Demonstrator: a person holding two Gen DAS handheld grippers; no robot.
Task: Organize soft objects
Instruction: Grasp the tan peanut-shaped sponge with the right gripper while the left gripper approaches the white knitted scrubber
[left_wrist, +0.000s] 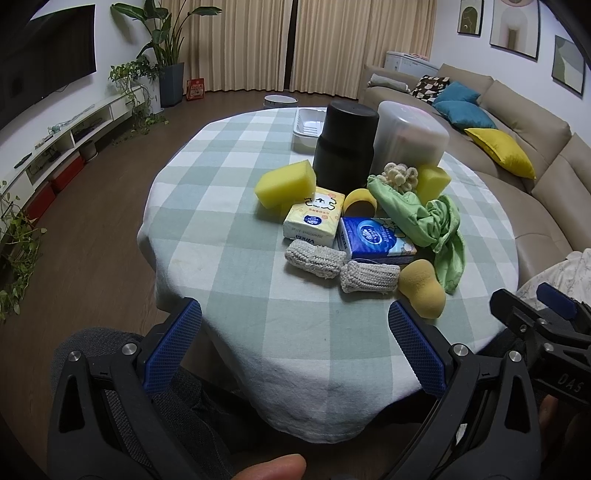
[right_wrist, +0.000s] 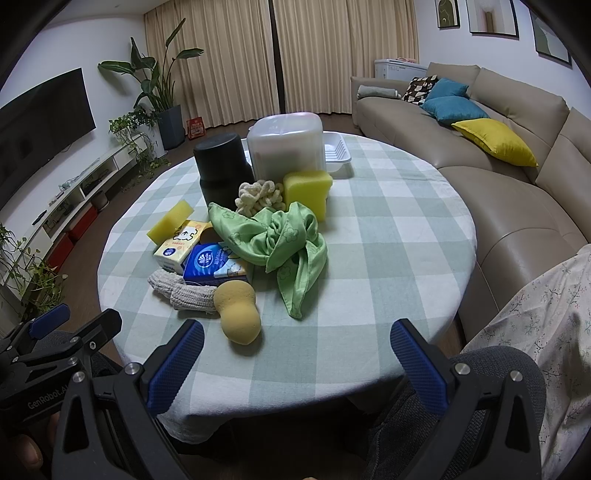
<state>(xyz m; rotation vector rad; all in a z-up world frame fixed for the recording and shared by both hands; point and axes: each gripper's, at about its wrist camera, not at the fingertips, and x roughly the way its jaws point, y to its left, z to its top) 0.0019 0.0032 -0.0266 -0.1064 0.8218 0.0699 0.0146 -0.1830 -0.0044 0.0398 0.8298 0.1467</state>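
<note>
Home living room: sofa (right_wrist: 498, 122) (cushions), wall TV (right_wrist: 40, 110), curtains (right_wrist: 273, 55), houseplants (right_wrist: 155, 92).

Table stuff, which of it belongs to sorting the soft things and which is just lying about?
Belongs: yellow sponges, green cloth, knitted rolls, tan puff sponge, tissue packs, cream fluffy piece.

Lying about: black cylinder, translucent container, white tray, tape roll.

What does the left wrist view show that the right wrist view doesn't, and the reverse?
Left wrist only: a yellow tape roll beside the black canister, and both grey knit rolls fully visible.
Right wrist only: the bare right side of the table, and the white tray largely unblocked.
Both: green cloth, two tissue packs, tan sponge, and both grippers, left gripper and right gripper, open.
</note>
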